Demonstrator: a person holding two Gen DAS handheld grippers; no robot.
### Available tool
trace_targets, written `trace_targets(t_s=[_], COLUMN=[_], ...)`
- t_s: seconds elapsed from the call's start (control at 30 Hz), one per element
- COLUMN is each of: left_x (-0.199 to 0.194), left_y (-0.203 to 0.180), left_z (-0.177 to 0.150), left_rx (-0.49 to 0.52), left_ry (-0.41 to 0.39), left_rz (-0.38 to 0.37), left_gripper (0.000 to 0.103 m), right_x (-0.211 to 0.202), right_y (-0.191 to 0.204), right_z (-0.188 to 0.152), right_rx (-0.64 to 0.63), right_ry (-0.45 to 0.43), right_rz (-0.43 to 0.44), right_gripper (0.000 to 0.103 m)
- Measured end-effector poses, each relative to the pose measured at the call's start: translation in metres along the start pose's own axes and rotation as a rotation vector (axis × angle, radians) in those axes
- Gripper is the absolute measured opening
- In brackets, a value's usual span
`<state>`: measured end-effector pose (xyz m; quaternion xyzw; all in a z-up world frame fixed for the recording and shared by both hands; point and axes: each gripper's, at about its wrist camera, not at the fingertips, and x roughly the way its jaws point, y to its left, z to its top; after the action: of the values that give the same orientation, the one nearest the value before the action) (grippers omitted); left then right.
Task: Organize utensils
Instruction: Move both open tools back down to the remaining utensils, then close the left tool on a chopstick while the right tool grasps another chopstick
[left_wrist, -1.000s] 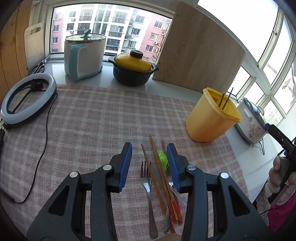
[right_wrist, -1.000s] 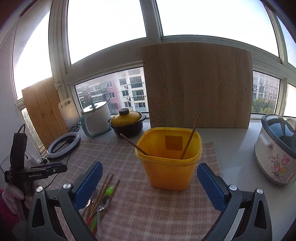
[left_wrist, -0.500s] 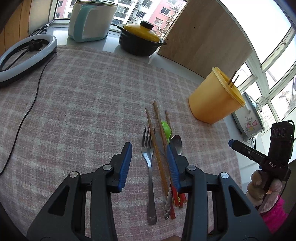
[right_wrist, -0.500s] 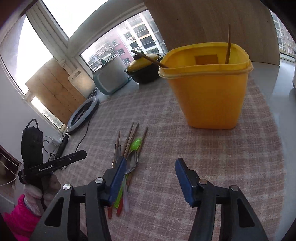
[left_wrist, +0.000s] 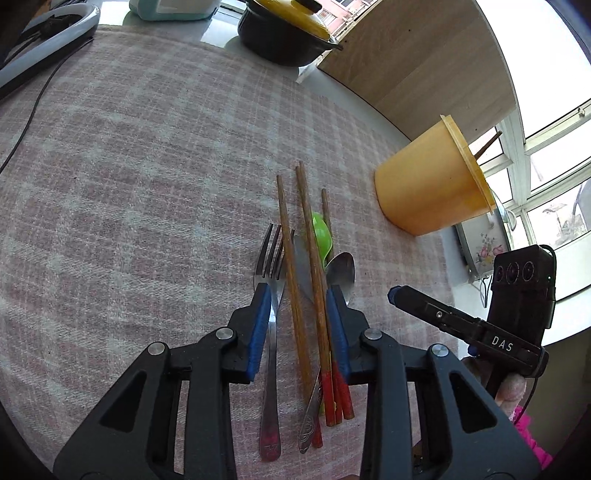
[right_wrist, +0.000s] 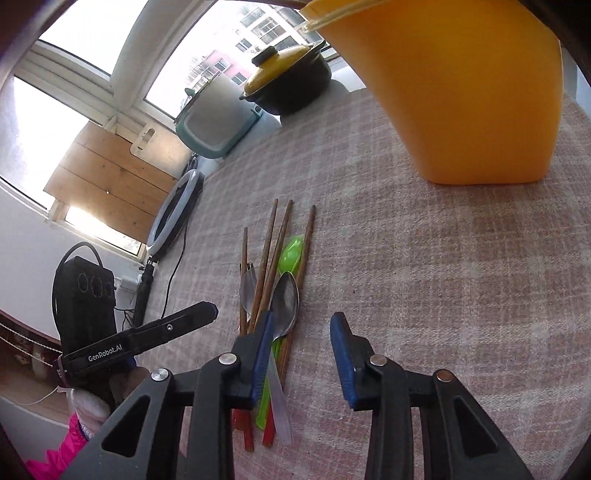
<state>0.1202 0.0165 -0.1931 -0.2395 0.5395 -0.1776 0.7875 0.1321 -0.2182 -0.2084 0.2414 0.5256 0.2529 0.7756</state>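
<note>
On the bench's pink-and-grey checked cloth (left_wrist: 147, 177) lies one bundle of utensils just beside the yellow plastic tub (left_wrist: 428, 188): one steel fork (left_wrist: 271, 302), one steel spoon (left_wrist: 341, 267), one green plastic spoon (left_wrist: 321, 230), one steel knife blade (left_wrist: 301, 258) and four brown wooden chopsticks with red ends (left_wrist: 291, 258), all lying roughly parallel. At least one more chopstick (left_wrist: 487, 144) stands inside the tub.

The left hand-held gripper (left_wrist: 297, 325) is open, its blue pads straddling the fork handle and the chopsticks, low over the cloth. The right hand-held gripper (right_wrist: 303, 354) is also open and holds nothing; its left pad sits over the spoon-side edge of the bundle, its right pad over bare cloth.

Between bundle and tub the cloth is bare; on the bundle's far side from the tub it runs bare towards one white ring light (right_wrist: 173, 210). Beyond the tub stand one black pot with a yellow lid (right_wrist: 291, 85) and one pale cooker (right_wrist: 214, 118).
</note>
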Motion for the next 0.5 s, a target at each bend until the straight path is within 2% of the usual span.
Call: trace_targets(t_s=[0.17, 0.5], left_x=[0.013, 0.026], left_y=[0.001, 0.006], left_z=[0.003, 0.009], left_rx=[-0.011, -0.043], left_ry=[0.027, 0.047], left_rz=[0.0, -0.017], left_gripper=[0.025, 0.025], right_x=[0.012, 0.031], right_y=[0.0, -0.002], right_z=[0.005, 0.01], right_rx=[0.035, 0.083], right_ry=[0.016, 0.048], right_rz=[0.031, 0.058], right_gripper=[0.031, 0.026])
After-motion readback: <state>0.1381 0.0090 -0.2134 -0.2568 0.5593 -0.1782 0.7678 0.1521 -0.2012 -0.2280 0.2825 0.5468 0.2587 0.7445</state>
